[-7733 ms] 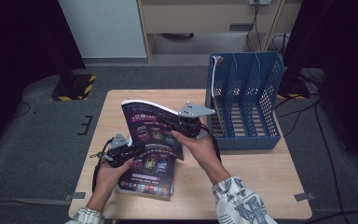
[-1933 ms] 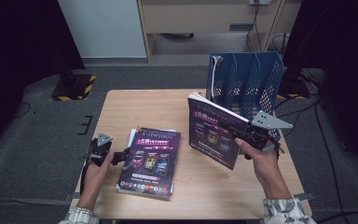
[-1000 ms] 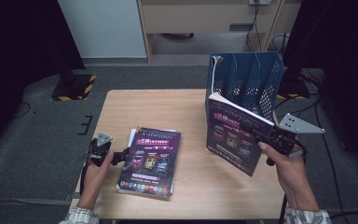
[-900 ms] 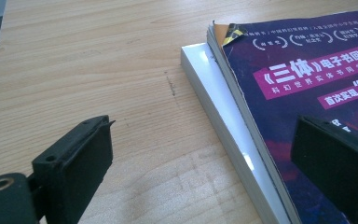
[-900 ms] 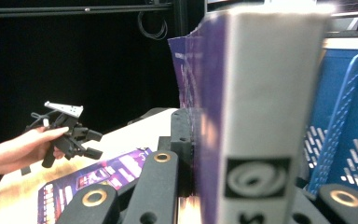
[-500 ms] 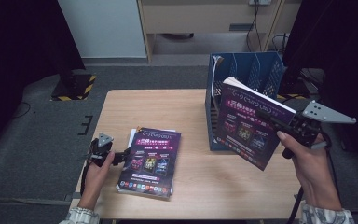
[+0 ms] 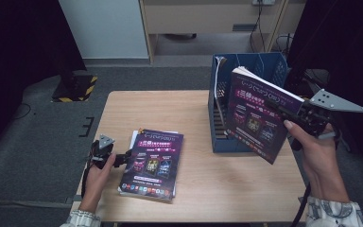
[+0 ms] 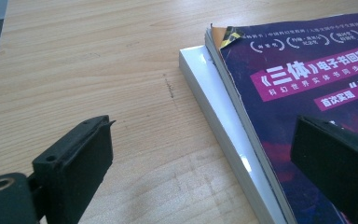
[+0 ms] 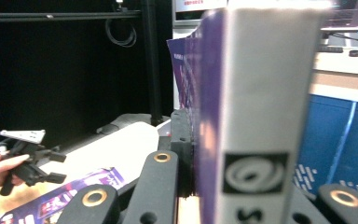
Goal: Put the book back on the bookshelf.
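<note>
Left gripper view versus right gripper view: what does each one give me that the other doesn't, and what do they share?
The left gripper view gives the left gripper's open jaws straddling the edge of the book stack, with bare table and the white book under the purple cover. The right gripper view gives the right gripper shut on the lifted book, spine toward the camera, and the blue file rack behind. Both show the stack's purple cover.

Light from above falls evenly on the counter (image 7: 179, 109), while the room around it stays dark. The held book (image 9: 261, 112) looks blurred and glary up close; far background is soft.
</note>
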A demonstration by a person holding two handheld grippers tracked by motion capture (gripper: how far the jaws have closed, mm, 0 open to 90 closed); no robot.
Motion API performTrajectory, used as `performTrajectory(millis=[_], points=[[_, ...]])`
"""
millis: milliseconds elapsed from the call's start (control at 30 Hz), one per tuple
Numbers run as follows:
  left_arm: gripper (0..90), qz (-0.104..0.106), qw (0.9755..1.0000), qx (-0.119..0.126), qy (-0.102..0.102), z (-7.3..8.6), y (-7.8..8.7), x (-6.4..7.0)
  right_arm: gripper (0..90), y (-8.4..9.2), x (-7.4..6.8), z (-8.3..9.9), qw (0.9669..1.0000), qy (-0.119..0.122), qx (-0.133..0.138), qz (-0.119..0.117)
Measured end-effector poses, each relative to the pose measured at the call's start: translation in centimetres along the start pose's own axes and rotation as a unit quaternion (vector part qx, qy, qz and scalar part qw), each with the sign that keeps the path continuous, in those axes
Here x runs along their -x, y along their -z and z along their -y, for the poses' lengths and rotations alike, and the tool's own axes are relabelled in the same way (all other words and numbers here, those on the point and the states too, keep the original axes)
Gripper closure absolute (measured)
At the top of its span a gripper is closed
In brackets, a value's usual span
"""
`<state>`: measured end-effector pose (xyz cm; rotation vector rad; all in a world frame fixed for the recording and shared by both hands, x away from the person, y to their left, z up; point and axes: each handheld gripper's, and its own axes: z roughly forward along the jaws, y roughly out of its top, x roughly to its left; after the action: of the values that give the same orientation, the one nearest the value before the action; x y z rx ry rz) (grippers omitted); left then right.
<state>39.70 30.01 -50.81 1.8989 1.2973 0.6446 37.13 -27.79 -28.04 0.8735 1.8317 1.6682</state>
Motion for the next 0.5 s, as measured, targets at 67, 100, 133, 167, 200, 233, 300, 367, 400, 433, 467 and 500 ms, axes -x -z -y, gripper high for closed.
performTrajectory(millis=[67, 100, 133, 167, 200, 233, 300, 367, 400, 433, 467, 500], points=[[5.5, -0.001, 1.0, -0.002, -0.001, 0.0, 0.0, 0.0, 82.7, -0.2, 0.1, -0.2, 1.0, 0.004, -0.004, 0.008], [5.5, -0.002, 1.0, -0.002, -0.001, 0.0, 0.0, 0.0, 82.7, -0.3, 0.3, -0.4, 0.9998, 0.007, -0.008, 0.015], [5.6, -0.002, 1.0, -0.002, -0.001, 0.0, 0.0, 0.0, 82.7, -0.4, 0.4, -0.4, 0.9998, 0.007, -0.009, 0.017], [5.6, -0.002, 1.0, -0.001, -0.001, 0.0, 0.0, 0.0, 82.7, -0.5, 0.5, -0.5, 0.9997, 0.008, -0.009, 0.021], [5.6, -0.003, 1.0, 0.0, -0.001, 0.0, 0.0, 0.0, 82.7, -0.6, 0.7, -0.6, 0.9996, 0.006, -0.009, 0.026], [5.6, -0.004, 1.0, 0.0, -0.002, 0.0, 0.0, 0.0, 82.7, -0.6, 0.9, -0.6, 0.9995, 0.008, -0.01, 0.03], [5.6, -0.006, 1.0, -0.001, -0.004, 0.1, -0.1, 0.0, 82.7, -0.7, 1.1, -0.7, 0.9992, 0.004, -0.008, 0.04], [5.6, -0.01, 0.9999, 0.0, -0.005, 0.1, -0.1, 0.0, 82.7, -0.7, 1.4, -0.7, 0.9987, -0.001, -0.007, 0.051], [5.9, -0.015, 0.9999, 0.002, -0.005, 0.1, -0.1, 0.0, 82.7, -0.8, 1.6, -0.7, 0.9984, -0.001, -0.006, 0.056], [6.3, -0.022, 0.9997, 0.004, -0.005, 0.1, 0.0, -0.1, 82.7, -0.8, 1.8, -0.6, 0.998, -0.003, -0.005, 0.064], [6.8, -0.025, 0.9997, 0.004, -0.004, 0.1, 0.0, -0.1, 82.7, -0.9, 1.9, -0.6, 0.9976, -0.006, -0.006, 0.069], [6.9, -0.027, 0.9996, 0.004, -0.003, 0.1, 0.0, -0.2, 82.7, -1.0, 2.0, -0.6, 0.9971, -0.008, -0.006, 0.075]])
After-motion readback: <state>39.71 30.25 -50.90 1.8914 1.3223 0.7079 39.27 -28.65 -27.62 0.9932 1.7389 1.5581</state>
